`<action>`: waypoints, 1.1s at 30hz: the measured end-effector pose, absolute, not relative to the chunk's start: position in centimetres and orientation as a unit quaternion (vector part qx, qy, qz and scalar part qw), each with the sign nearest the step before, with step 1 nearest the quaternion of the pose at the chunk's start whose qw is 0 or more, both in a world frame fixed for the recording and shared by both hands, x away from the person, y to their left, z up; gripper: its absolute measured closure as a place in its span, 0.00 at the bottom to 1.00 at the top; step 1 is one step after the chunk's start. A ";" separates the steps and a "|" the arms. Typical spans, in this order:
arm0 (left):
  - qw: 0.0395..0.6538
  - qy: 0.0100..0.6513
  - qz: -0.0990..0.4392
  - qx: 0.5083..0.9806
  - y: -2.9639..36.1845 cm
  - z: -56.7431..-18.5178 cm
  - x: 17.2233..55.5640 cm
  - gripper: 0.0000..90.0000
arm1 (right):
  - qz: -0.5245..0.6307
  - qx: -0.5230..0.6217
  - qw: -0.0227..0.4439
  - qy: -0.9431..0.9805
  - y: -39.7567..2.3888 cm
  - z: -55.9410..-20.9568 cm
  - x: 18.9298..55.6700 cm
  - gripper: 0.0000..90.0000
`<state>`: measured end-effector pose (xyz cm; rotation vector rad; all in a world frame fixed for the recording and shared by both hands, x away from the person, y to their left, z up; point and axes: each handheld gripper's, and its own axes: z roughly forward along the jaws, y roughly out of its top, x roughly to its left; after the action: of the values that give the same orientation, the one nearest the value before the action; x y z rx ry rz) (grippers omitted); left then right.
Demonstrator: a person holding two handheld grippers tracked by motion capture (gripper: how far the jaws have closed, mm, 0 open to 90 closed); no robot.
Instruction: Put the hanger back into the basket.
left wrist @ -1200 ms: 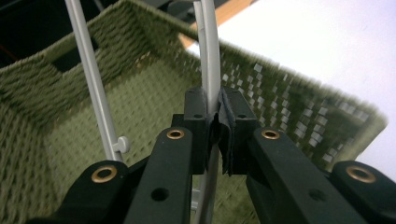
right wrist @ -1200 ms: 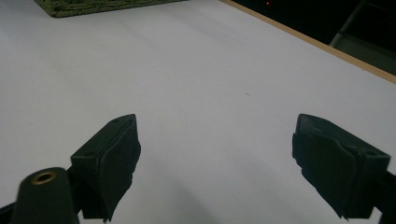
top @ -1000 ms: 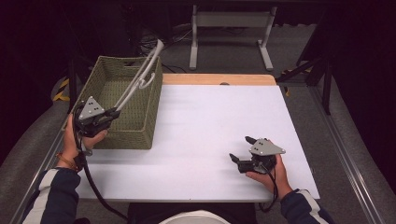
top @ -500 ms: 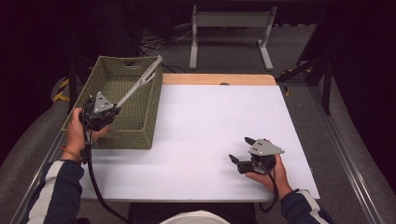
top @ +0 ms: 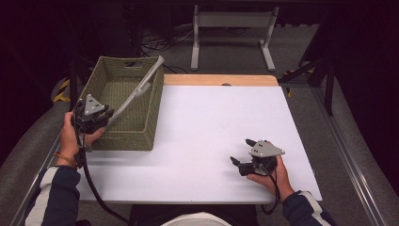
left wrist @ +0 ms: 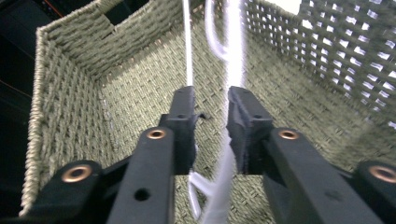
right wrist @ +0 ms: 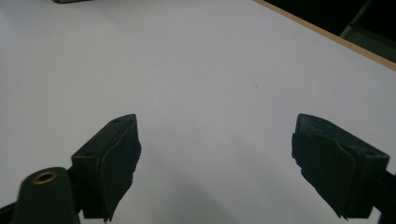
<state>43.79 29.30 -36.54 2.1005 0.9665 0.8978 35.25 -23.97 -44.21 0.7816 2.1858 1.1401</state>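
Woven basket [top: 141, 123] around grey tongs [top: 141, 87]

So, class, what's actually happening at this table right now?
A person holds a gripper in each hand. The left gripper holds one end of a long pale grey plastic hanger over the green woven basket, its far end at the basket's back right rim. The jaws look partly open around it. The right gripper rests open and empty on the white table.

White hanger [top: 139, 89] – tilted, in green basket [top: 109, 88]
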 end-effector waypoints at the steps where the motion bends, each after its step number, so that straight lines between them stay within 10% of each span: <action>1: 0.331 0.371 0.342 0.797 29.3 -36.5 43.6 0.76 | 0.424 0.290 0.274 0.813 -24.0 -44.2 35.3 0.18; 20: 0.470 0.312 0.349 0.748 26.2 -36.1 39.6 0.21 | 0.429 0.289 0.301 0.802 -24.3 -43.5 35.1 0.19; 33: 0.524 0.261 0.341 0.735 23.7 -36.4 37.7 0.07 | 0.432 0.289 0.315 0.794 -24.4 -43.2 35.0 0.19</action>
<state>37.67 23.68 -36.36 1.7600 0.6236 0.8166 34.98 -24.35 -43.22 0.7611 2.0935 1.1380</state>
